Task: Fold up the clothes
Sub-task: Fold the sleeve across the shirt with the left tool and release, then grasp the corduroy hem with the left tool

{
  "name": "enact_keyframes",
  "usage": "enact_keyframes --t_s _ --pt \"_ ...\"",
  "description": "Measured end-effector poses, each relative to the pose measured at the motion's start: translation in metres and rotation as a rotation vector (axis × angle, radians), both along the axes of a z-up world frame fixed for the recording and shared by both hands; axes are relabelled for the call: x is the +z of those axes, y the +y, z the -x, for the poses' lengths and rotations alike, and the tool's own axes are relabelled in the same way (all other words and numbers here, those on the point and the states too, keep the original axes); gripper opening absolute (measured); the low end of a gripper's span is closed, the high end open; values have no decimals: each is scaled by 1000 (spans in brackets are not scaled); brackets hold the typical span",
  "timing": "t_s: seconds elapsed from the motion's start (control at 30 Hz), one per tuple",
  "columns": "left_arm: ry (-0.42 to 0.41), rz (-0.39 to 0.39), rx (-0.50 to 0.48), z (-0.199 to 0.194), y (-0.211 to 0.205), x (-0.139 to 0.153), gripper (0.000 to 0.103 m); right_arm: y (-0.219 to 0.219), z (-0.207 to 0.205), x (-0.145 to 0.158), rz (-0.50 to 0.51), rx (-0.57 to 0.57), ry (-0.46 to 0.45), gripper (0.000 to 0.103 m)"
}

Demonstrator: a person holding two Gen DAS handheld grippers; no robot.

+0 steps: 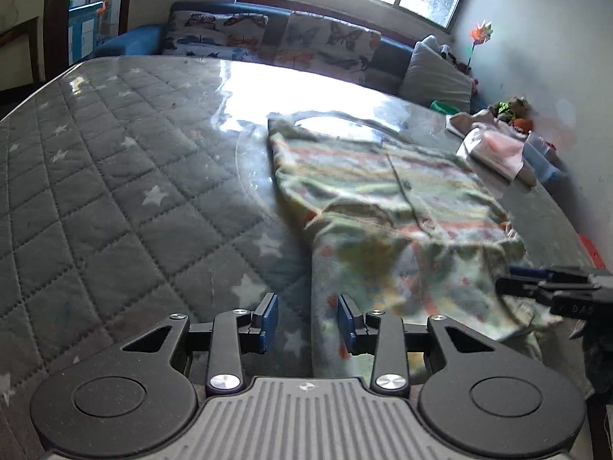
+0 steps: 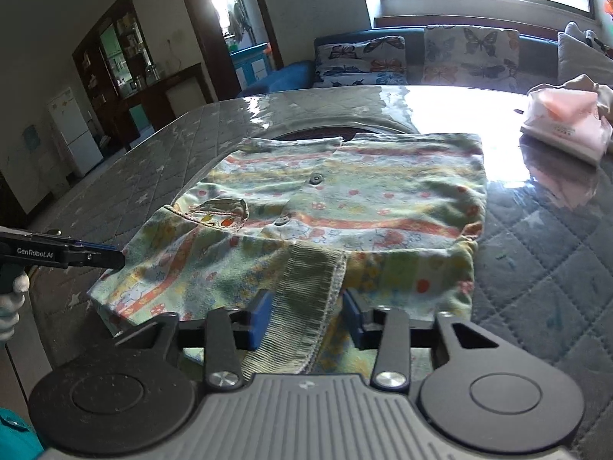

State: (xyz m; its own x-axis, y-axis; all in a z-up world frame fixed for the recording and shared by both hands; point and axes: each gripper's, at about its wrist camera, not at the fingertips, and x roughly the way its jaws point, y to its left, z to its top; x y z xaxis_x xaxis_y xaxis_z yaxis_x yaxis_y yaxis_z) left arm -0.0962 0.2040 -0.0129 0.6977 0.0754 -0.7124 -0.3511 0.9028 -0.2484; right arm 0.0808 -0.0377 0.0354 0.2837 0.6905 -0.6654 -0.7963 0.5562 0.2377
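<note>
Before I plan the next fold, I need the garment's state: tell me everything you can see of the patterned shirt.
The patterned shirt is a small, soft pale-green knit with orange bands and little prints, two dark buttons, a small pocket and ribbed green cuffs. It lies partly folded on the glossy quilted table, a sleeve turned inward. One cuff sits between the open jaws of the right gripper. The left gripper, open, straddles its near edge.
</note>
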Motion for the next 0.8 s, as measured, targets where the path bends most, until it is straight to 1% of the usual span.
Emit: enact_keyframes --t_s 0.07,0.13,0.2,0.37,0.4,0.43,0.53,0.63,0.7,0.73,0.8 --pt "-26 -17 -13 -7 0 7 37 2 1 1 10 -3 -13 29" --pt "-36 -26 -13 -18 3 9 41 3 0 2 15 -3 -16 28" --pt "-38 -25 -11 -30 7 8 41 4 0 2 19 -9 -20 24" --pt "-13 18 -16 -51 17 -6 39 5 1 3 29 -5 -37 23" --pt "-14 25 -15 -51 17 -7 34 6 2 3 30 -5 -41 22" --pt "-15 32 -14 -51 17 -8 16 6 2 3 30 -7 -45 19" --pt "-16 45 -3 -49 17 -11 9 8 5 6 35 -5 -74 17" --pt "-10 43 22 -46 19 -11 9 11 9 9 39 12 -121 17" --pt "-7 42 39 -43 20 -11 11 14 8 6 54 17 -115 17" --pt "-5 41 48 -42 21 -12 14 15 6 3 62 18 -108 17" --pt "-12 14 53 -42 18 -5 15 15 7 4 67 21 -120 17"
